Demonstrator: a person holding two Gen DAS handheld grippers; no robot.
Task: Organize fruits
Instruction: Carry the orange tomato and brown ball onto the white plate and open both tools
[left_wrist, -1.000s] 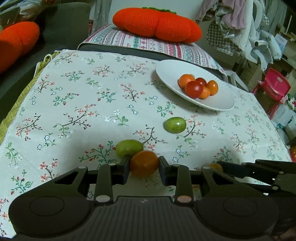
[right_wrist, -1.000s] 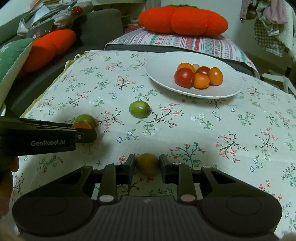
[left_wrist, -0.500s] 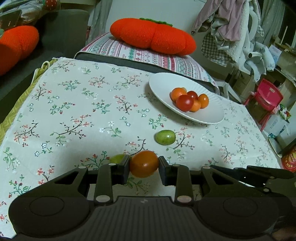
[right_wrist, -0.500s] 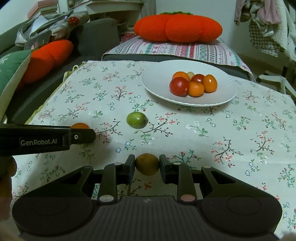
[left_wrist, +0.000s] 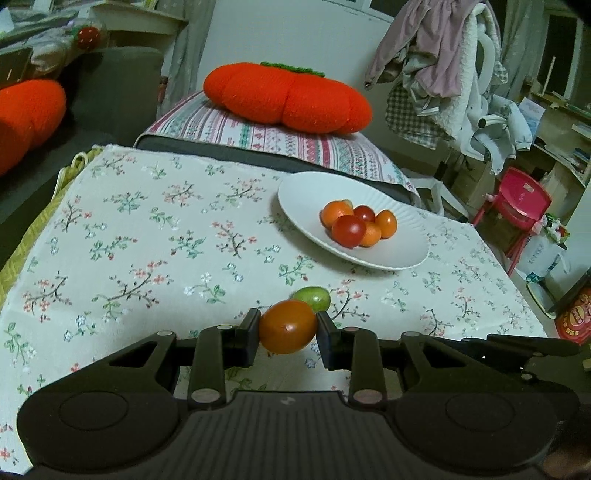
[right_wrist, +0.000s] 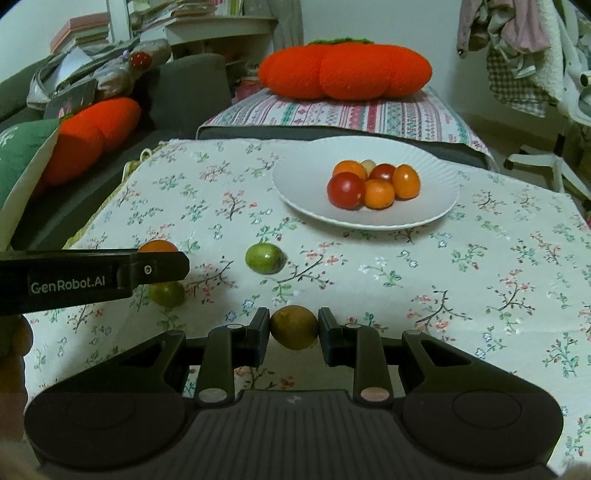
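Both held level above the tablecloth (right_wrist: 480, 280), left gripper (left_wrist: 287, 328) pinches an orange tomato (left_wrist: 287, 325), right gripper (right_wrist: 293, 328) an olive-brown fruit (right_wrist: 293, 326).

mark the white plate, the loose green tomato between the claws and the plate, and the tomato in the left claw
white plate (right_wrist: 303, 173): right wrist view, bare left part of dish.
green tomato (right_wrist: 265, 258): right wrist view, middle of fruit.
orange tomato (left_wrist: 288, 325): left wrist view, middle of fruit, clamped in left claw.

- Left wrist cam: low over the near edge of the floral tablecloth (left_wrist: 155, 236), facing 12 o'clock; white ribbed plate (left_wrist: 399, 254) at 1 o'clock, mid-range.
- Right wrist cam: same height and heading, set further right; plate (right_wrist: 303, 177) at 12 o'clock.
- Shared: tablecloth, plate, orange pumpkin-shaped cushion (left_wrist: 286, 98).
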